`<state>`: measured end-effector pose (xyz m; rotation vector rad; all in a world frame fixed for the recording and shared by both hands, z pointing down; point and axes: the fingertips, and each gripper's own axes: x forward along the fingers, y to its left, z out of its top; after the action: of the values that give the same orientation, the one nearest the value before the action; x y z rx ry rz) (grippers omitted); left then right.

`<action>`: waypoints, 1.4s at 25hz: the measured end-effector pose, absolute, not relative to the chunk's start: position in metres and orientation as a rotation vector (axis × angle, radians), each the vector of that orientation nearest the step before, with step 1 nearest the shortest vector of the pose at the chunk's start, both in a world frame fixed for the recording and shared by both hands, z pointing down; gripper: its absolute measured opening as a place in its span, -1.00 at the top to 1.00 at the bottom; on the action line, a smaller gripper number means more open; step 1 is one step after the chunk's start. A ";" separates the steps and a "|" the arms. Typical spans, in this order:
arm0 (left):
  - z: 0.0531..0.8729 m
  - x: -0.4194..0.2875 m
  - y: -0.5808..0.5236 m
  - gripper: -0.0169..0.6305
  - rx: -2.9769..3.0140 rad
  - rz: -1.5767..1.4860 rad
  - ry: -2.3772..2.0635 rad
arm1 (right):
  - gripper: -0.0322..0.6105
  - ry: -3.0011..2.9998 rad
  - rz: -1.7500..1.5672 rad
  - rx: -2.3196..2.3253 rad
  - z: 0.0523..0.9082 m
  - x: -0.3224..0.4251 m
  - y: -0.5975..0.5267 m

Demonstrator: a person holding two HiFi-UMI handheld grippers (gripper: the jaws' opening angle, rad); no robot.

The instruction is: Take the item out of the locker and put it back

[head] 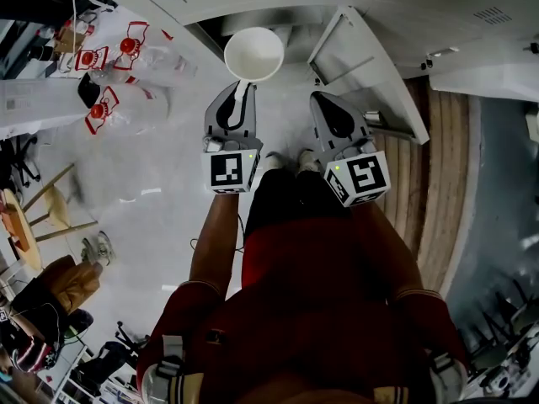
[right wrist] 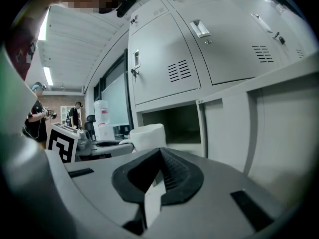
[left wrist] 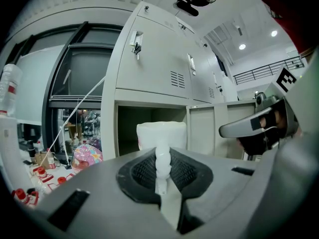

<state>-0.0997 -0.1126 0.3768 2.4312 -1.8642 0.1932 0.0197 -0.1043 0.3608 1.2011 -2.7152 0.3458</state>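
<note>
A white cup [head: 253, 53] hangs in front of the open locker compartment [left wrist: 130, 128], and my left gripper [head: 239, 93] is shut on its handle. In the left gripper view the cup [left wrist: 161, 134] stands upright just beyond the jaws, with its knobbly handle pinched between the pads. My right gripper [head: 330, 101] hovers beside it to the right, jaws together with nothing between them. The right gripper view shows the cup [right wrist: 147, 135] to its left and the same dark compartment [right wrist: 174, 126] behind. The compartment's door [head: 370, 66] stands swung out to the right.
A table at the left carries plastic bottles with red labels [head: 126, 57]. Closed locker doors [left wrist: 154, 54] stand above the open compartment. Wooden stools [head: 50, 209] and bags lie on the floor to the left. People [right wrist: 37, 116] stand far off.
</note>
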 end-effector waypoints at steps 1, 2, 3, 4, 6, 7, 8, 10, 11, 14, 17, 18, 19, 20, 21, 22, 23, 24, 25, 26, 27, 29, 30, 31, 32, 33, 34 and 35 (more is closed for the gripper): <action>0.379 -0.099 -0.110 0.81 2.432 0.197 -1.860 | 0.90 -2.716 0.346 1.198 0.362 0.019 -0.104; 0.381 -0.097 -0.108 0.81 2.433 0.202 -1.856 | 0.90 -2.716 0.346 1.195 0.364 0.019 -0.103; 0.384 -0.096 -0.106 0.81 2.433 0.206 -1.853 | 0.90 -2.718 0.345 1.194 0.365 0.018 -0.103; 0.388 -0.096 -0.104 0.81 2.432 0.210 -1.849 | 0.90 -2.720 0.344 1.193 0.366 0.017 -0.103; 0.394 -0.095 -0.102 0.81 2.431 0.214 -1.844 | 0.91 -2.723 0.342 1.190 0.369 0.016 -0.104; 0.397 -0.094 -0.101 0.81 2.432 0.215 -1.842 | 0.90 -2.725 0.341 1.188 0.370 0.014 -0.104; 0.400 -0.094 -0.101 0.81 2.432 0.216 -1.839 | 0.90 -2.727 0.339 1.186 0.372 0.013 -0.105; 0.407 -0.093 -0.099 0.81 2.429 0.223 -1.832 | 0.90 -2.730 0.334 1.182 0.376 0.012 -0.106; 0.411 -0.093 -0.099 0.81 2.428 0.229 -1.829 | 0.90 -2.731 0.331 1.181 0.378 0.011 -0.106; 0.424 -0.093 -0.098 0.81 2.422 0.239 -1.821 | 0.90 -2.733 0.326 1.182 0.385 0.010 -0.108; 0.439 -0.091 -0.097 0.81 2.419 0.254 -1.807 | 0.90 -2.734 0.322 1.182 0.392 0.010 -0.109; 0.445 -0.090 -0.097 0.81 2.419 0.259 -1.802 | 0.90 -2.734 0.321 1.182 0.395 0.009 -0.110; 0.450 -0.089 -0.097 0.81 2.417 0.263 -1.796 | 0.90 -2.734 0.320 1.183 0.398 0.009 -0.111; 0.456 -0.088 -0.098 0.81 2.415 0.265 -1.792 | 0.90 -2.734 0.320 1.184 0.401 0.009 -0.111; 0.461 -0.088 -0.098 0.81 2.412 0.268 -1.788 | 0.90 -2.734 0.319 1.184 0.404 0.008 -0.112; 0.467 -0.088 -0.099 0.81 2.408 0.272 -1.785 | 0.90 -2.735 0.319 1.185 0.407 0.007 -0.112; 0.473 -0.089 -0.099 0.81 2.402 0.276 -1.782 | 0.90 -2.736 0.320 1.184 0.411 0.007 -0.113; 0.479 -0.089 -0.100 0.81 2.397 0.278 -1.780 | 0.90 -2.737 0.322 1.184 0.415 0.007 -0.113; 0.485 -0.089 -0.101 0.81 2.393 0.282 -1.778 | 0.90 -2.738 0.323 1.184 0.419 0.007 -0.113; 0.490 -0.088 -0.102 0.81 2.391 0.286 -1.776 | 0.90 -2.738 0.325 1.183 0.423 0.007 -0.114; 0.496 -0.088 -0.103 0.81 2.389 0.291 -1.774 | 0.90 -2.738 0.327 1.183 0.427 0.007 -0.114; 0.506 -0.087 -0.107 0.81 2.388 0.298 -1.771 | 0.91 -2.738 0.331 1.181 0.437 0.006 -0.116; 0.512 -0.087 -0.109 0.81 2.386 0.298 -1.769 | 0.90 -2.738 0.332 1.179 0.442 0.006 -0.116; 0.517 -0.087 -0.110 0.81 2.383 0.297 -1.768 | 0.90 -2.738 0.333 1.177 0.447 0.005 -0.117; 0.522 -0.087 -0.112 0.81 2.379 0.298 -1.767 | 0.91 -2.738 0.335 1.175 0.452 0.004 -0.117; 0.527 -0.087 -0.113 0.81 2.376 0.300 -1.766 | 0.90 -2.738 0.337 1.175 0.457 0.004 -0.118; 0.531 -0.088 -0.115 0.81 2.374 0.303 -1.764 | 0.90 -2.738 0.338 1.178 0.461 0.003 -0.120; 0.535 -0.088 -0.117 0.81 2.373 0.306 -1.763 | 0.90 -2.738 0.337 1.182 0.465 0.003 -0.122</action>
<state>-0.0884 -0.1174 0.5354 2.3733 -1.7627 0.3062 0.0027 -0.1219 0.4648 1.1821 -2.7380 0.3368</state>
